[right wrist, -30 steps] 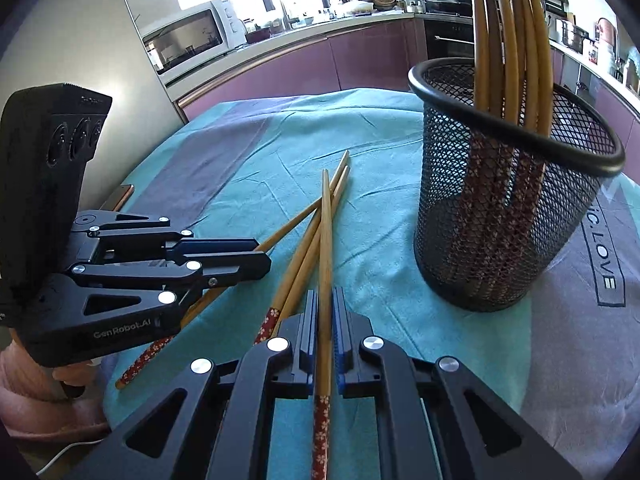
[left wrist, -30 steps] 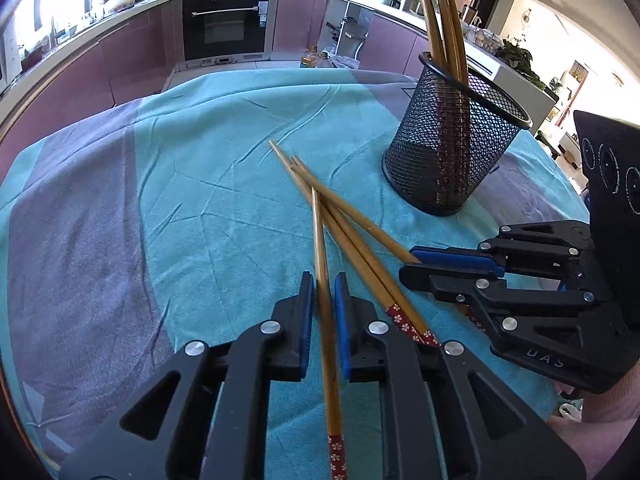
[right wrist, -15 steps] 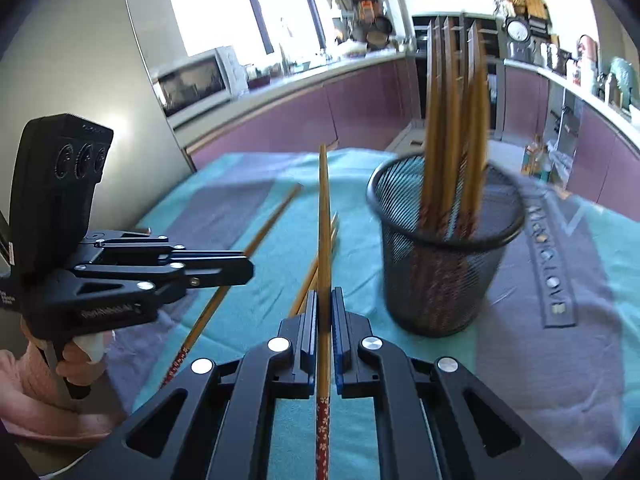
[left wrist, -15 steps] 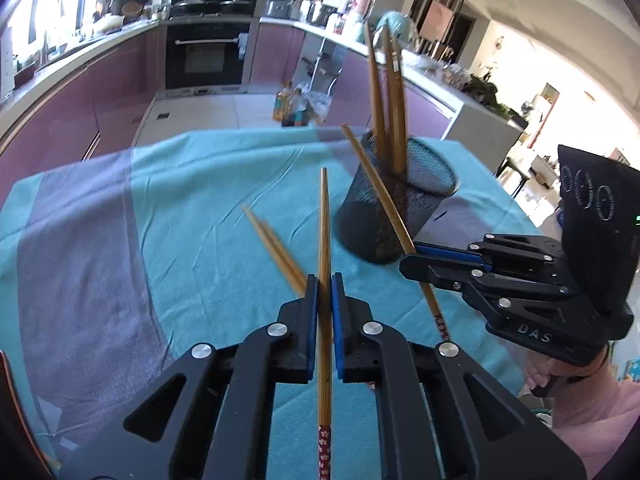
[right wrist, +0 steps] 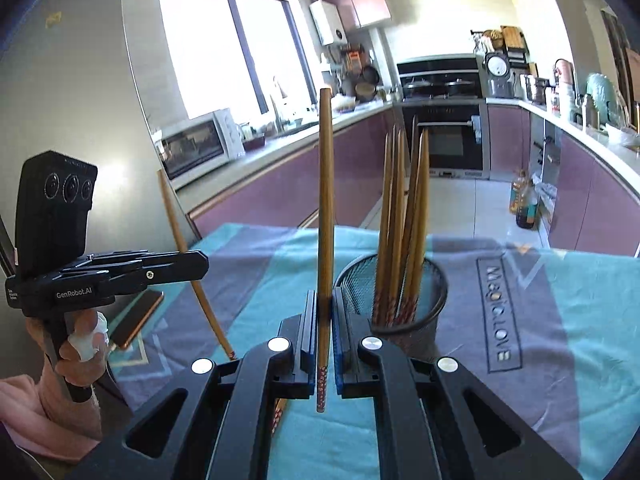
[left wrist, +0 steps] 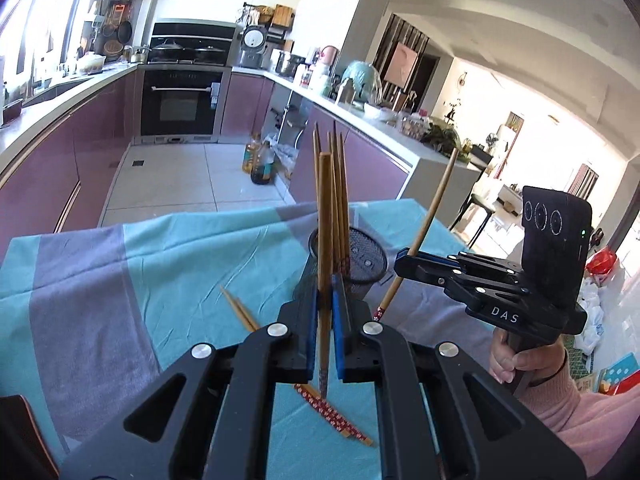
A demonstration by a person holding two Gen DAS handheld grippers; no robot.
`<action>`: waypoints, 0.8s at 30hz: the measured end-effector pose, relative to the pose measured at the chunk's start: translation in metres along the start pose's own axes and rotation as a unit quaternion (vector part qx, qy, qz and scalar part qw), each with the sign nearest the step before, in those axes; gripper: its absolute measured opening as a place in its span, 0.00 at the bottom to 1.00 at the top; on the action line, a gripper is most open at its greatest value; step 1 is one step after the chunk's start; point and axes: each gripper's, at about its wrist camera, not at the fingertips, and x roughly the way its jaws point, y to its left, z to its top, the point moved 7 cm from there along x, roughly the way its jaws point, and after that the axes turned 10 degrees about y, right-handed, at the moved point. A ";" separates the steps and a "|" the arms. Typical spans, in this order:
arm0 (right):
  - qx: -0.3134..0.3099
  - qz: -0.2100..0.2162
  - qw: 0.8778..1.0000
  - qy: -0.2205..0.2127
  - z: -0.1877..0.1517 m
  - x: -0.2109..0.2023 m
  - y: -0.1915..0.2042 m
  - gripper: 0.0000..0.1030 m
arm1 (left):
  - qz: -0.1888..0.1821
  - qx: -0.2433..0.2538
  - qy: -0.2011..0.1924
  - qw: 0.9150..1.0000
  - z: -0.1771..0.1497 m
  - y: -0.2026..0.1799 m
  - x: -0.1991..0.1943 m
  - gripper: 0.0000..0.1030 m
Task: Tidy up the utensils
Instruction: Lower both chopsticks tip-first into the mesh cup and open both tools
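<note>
Mesh cup [right wrist: 390, 300] stands mid-table, its mouth partly filled by upright chopsticks [right wrist: 404, 216] that rise well above the rim; room left on its near side. Two loose chopsticks [left wrist: 280, 356] lie on the tablecloth [left wrist: 160, 264] left of the cup. Cloth beyond and to the far left is bare. A phone [right wrist: 136, 320] lies flat near the table's left edge.

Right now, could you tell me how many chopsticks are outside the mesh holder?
4. The left gripper holds one chopstick, the right gripper a second chopstick, and a pair lies on the tablecloth. The grippers cover part of it, so more may be hidden.
</note>
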 end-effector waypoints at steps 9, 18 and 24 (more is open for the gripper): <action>0.000 -0.010 0.999 -0.042 0.035 -0.026 -0.010 0.06 | -0.017 -0.005 -0.050 0.999 0.043 -0.009 -0.018 0.07; -0.005 -0.029 0.997 -0.077 0.064 -0.040 -0.018 0.06 | -0.017 0.016 -0.098 0.995 0.089 -0.028 -0.039 0.07; 0.002 -0.041 0.997 -0.063 0.065 -0.027 -0.027 0.06 | 0.003 0.029 -0.086 0.996 0.099 -0.037 -0.024 0.07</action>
